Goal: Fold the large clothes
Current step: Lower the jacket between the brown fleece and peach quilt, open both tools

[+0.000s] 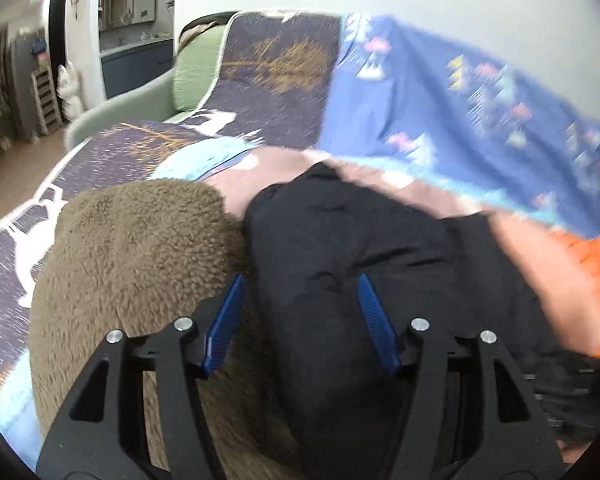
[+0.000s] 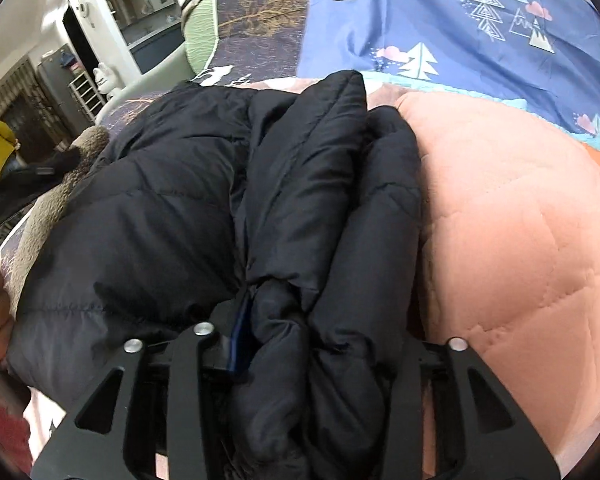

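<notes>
Sofa [image 1: 112, 120]: pale green, draped in patterned throws.
Black jacket [image 2: 172, 208]: puffy, quilted, beside fleece [image 1: 140, 240].
Left gripper [image 1: 302, 284]: fingers apart over jacket.
Right gripper [image 2: 300, 312]: bunched jacket between jaws; clamping unclear.

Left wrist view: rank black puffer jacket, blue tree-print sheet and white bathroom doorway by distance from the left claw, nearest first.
1. Black puffer jacket: right between the left claw's blue fingers.
2. Blue tree-print sheet: behind the jacket, draped upper right.
3. White bathroom doorway: far across the room, upper left.
</notes>
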Motion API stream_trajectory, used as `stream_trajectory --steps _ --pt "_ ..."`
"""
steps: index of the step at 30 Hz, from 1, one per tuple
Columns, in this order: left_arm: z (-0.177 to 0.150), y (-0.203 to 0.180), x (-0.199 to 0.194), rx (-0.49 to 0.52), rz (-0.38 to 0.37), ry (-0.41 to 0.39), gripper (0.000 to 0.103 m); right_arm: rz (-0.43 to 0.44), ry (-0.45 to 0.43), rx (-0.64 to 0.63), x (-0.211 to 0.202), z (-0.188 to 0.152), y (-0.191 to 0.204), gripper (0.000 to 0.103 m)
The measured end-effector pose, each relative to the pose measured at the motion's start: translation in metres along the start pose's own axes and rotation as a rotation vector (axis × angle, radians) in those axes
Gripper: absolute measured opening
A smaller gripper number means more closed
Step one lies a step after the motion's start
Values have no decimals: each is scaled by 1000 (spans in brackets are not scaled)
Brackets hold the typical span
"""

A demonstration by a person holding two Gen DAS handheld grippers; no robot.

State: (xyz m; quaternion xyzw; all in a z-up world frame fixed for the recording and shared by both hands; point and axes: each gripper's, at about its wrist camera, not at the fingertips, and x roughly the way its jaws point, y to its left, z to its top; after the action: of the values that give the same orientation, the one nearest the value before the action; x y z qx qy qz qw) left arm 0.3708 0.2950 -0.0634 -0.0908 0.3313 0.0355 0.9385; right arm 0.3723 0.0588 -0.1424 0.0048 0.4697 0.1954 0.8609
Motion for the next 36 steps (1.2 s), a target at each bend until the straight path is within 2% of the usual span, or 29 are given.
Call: stream_trajectory --steps 2,3,4,6,7,9,10,11,13,14,15,17,18,19,21,23,26,29,32,36 --pt "-5 -4 -21 -22 -138 -24 61 21 12 21 -4 1 -1 53" --pt "-9 -10 -27 -1 -193 -13 63 30 18 28 -7 1 -2 55" --pt "-16 -20 -30 46 -216 7 63 34 19 34 -15 1 -2 58" --pt "-31 -43 -22 162 -169 71 63 43 4 31 -30 0 -2 65" --pt "-41 -56 -10 239 -99 103 64 33 -25 21 -47 -3 -1 68" --pt "-60 -68 3 340 8 116 65 7 -79 0 -73 -11 -1 69" --pt "-70 -72 10 383 52 119 65 19 -135 -18 -93 -19 -3 68" --pt "-74 -73 12 391 67 116 65 37 -170 -29 -104 -24 -4 57" --pt "-78 -71 14 369 73 112 65 90 -192 -80 -119 -34 0 30" --pt "-78 -70 14 361 72 110 65 99 -183 -94 -118 -36 2 22" --pt "-77 -69 15 359 73 110 65 109 -165 -113 -112 -37 5 18" --pt "-77 -69 15 362 77 111 65 58 -88 -129 -82 -39 10 12" --pt "-77 -69 15 362 76 111 66 30 -28 -110 -60 -41 7 11" --pt "-76 -68 16 361 73 110 66 7 50 -56 -28 -43 -1 5" --pt "-75 -63 19 342 66 112 67 46 63 26 0 -45 -15 4" --pt "-78 -57 20 315 80 116 67 52 41 47 5 -43 -17 4" --pt "-78 -56 20 288 74 99 67 -44 33 -74 -8 -44 1 6" --pt "-79 -57 10 265 66 86 67 -70 -43 -175 -44 -56 10 9" --pt "-81 -65 -10 259 64 63 73 -64 -138 -189 -90 -71 7 13" --pt "-92 -79 -50 253 27 24 81 -49 -199 -181 -144 -100 1 18"
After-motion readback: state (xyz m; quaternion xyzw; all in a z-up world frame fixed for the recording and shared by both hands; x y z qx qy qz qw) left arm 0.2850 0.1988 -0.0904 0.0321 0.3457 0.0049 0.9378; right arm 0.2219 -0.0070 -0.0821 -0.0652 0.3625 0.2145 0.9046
